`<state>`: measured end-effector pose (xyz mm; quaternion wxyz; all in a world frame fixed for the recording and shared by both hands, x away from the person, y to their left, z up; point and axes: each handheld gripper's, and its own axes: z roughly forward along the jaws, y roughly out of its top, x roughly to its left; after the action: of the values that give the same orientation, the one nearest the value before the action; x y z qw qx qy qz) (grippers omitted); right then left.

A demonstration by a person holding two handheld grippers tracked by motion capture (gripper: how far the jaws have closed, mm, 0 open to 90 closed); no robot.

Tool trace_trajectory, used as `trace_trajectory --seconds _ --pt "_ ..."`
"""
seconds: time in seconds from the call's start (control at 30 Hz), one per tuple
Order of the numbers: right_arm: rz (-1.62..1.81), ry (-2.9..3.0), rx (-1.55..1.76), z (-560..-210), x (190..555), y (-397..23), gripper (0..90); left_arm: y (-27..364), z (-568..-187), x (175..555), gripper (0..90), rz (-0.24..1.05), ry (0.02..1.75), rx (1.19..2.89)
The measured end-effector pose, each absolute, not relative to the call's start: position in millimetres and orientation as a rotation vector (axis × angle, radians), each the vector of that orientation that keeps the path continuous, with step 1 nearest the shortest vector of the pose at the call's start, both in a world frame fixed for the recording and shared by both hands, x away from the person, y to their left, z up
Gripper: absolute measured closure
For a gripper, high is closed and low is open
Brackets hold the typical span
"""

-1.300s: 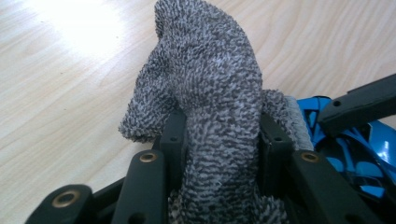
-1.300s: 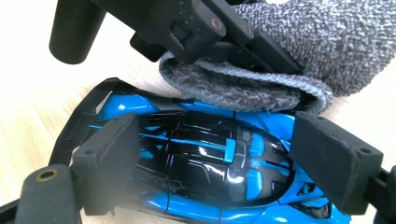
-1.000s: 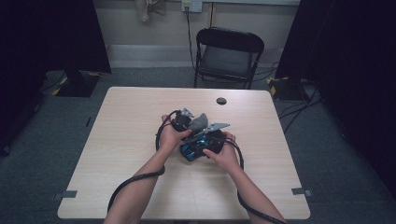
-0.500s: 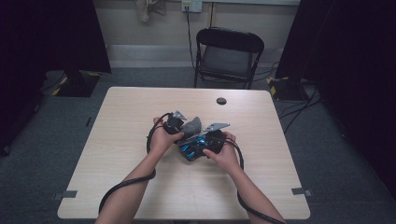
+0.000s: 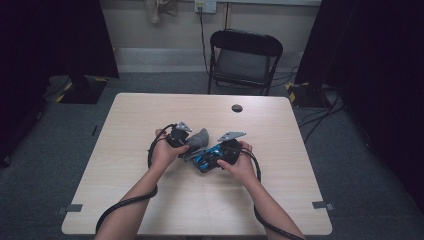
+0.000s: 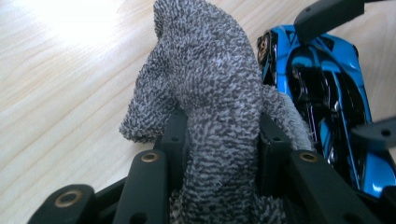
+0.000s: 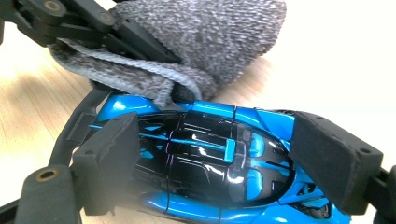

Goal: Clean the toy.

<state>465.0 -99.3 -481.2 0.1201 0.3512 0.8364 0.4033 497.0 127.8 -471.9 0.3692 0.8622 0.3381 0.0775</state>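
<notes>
A shiny blue and black toy car (image 7: 210, 158) lies on the wooden table (image 5: 150, 115), and my right gripper (image 7: 219, 158) is shut on it, a foam pad (image 7: 109, 158) pressing on each end. My left gripper (image 6: 219, 140) is shut on a bunched grey terry cloth (image 6: 210, 93), which rests against the car's side (image 6: 327, 102). In the high view both hands meet at the table's middle: left gripper (image 5: 190, 149) with the cloth (image 5: 200, 137), right gripper (image 5: 212, 156) with the car (image 5: 204, 161). The cloth (image 7: 210, 42) hangs over the car's far edge.
A small black round object (image 5: 237, 108) lies near the table's far edge. A black folding chair (image 5: 245, 55) stands behind the table. Each gripper's cable trails back along the forearm toward the near edge.
The left hand has slid leftward with the cloth, dragging it along the car. The right hand and the car have stayed put.
</notes>
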Motion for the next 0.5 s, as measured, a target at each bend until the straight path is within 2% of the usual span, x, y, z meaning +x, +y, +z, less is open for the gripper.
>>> trace_trajectory --seconds 0.5 --pt "1.184 2.439 1.026 -481.6 464.6 -99.5 15.6 146.2 -464.5 487.6 63.4 0.199 0.863 2.259"
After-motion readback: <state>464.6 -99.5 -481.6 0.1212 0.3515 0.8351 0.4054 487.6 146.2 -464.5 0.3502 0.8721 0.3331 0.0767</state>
